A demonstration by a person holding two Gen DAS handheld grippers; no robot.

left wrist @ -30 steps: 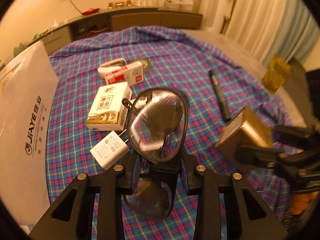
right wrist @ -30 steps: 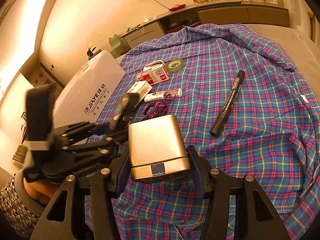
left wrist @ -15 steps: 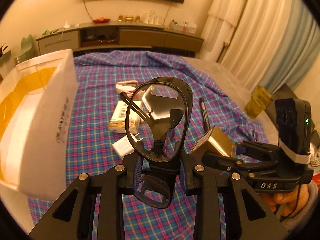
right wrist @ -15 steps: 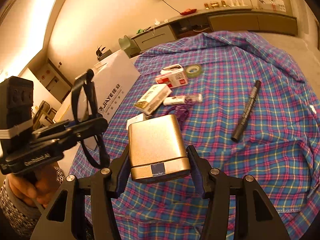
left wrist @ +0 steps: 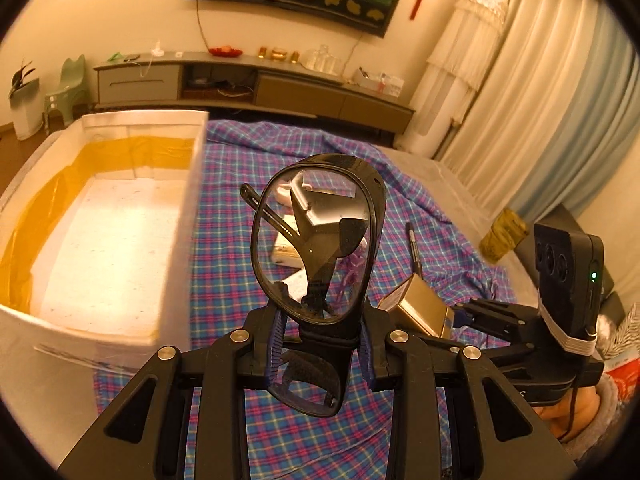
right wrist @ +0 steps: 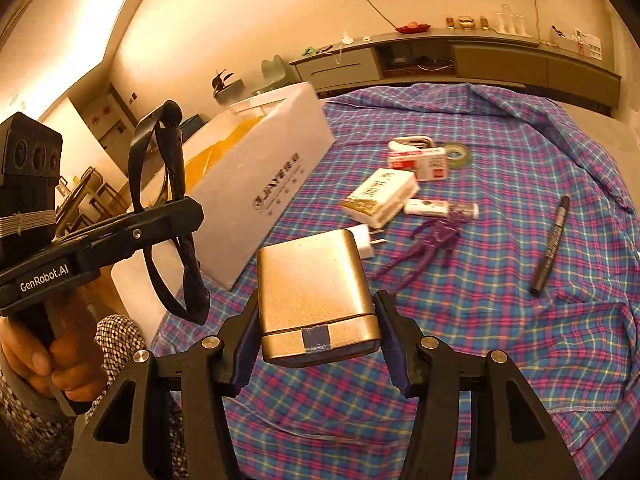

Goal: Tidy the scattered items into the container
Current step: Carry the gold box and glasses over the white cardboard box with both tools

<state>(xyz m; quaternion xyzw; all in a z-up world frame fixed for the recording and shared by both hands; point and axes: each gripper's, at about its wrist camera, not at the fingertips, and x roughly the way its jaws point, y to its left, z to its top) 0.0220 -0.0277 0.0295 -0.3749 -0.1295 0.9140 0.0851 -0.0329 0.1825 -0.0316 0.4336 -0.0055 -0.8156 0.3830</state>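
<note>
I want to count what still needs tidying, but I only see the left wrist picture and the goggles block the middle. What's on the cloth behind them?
Observer: A white plug lies nearest, next to a purple plastic thing.
Operator: Anything further back?
Observer: Yes, a roll of green tape sits right beside a red-and-white box.
Operator: Is the right tool really gripping its gold box?
Observer: Yes, its pads press on both sides, and a small blue patch on the box faces the camera.
</note>
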